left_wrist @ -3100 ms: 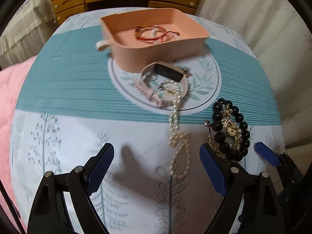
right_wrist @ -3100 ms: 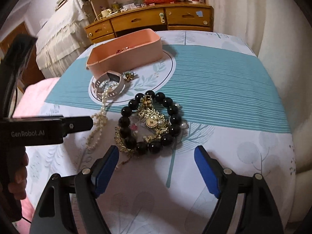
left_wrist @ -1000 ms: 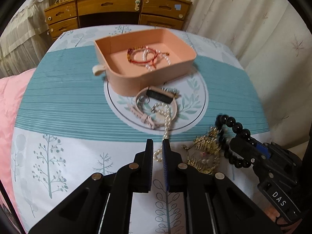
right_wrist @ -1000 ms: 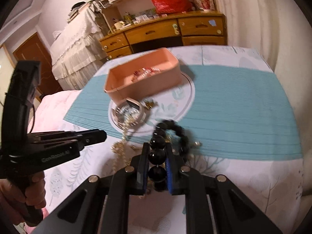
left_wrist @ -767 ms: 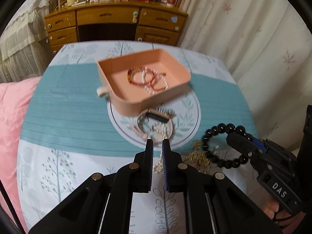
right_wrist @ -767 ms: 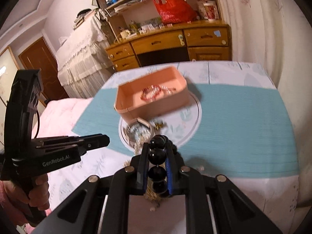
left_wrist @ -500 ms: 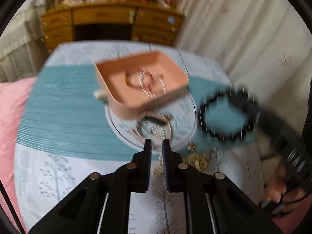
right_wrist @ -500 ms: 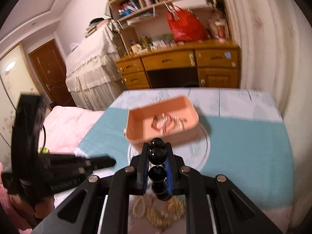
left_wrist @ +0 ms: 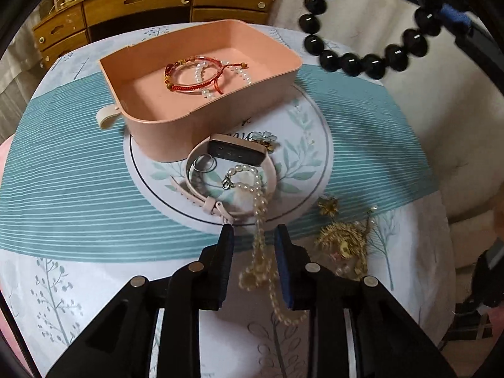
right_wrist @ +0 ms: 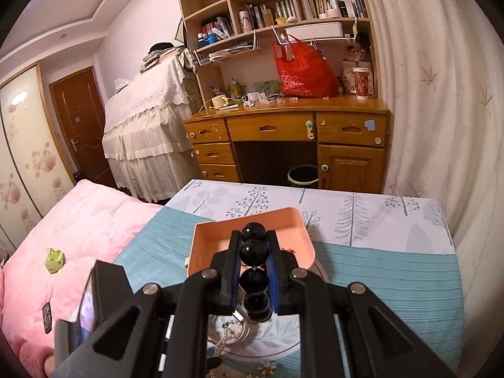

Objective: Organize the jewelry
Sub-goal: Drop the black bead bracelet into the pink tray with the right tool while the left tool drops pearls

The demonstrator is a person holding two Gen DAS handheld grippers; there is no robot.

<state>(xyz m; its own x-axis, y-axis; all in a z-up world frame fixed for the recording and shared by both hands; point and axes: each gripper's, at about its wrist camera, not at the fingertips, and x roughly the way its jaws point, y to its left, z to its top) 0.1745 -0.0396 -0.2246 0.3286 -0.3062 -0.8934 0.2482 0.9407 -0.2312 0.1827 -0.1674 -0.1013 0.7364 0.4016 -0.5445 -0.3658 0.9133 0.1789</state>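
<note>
Right gripper (right_wrist: 254, 253) clamps black bead bracelet (left_wrist: 362, 60) (held high); should centre over pink tray (left_wrist: 285, 72), lower before release. Left gripper (left_wrist: 254, 247) narrowly parted, straddling pearl necklace (left_wrist: 260, 208).

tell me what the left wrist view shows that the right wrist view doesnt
Only the left wrist view shows the red cord bracelet in the pink tray, the pink smartwatch, the pearl necklace between the left gripper's parted jaws, and the gold chain. Only the right wrist view shows the right gripper clamped on the beads, the desk and the red bag. Both show the black bead bracelet and the tray.
</note>
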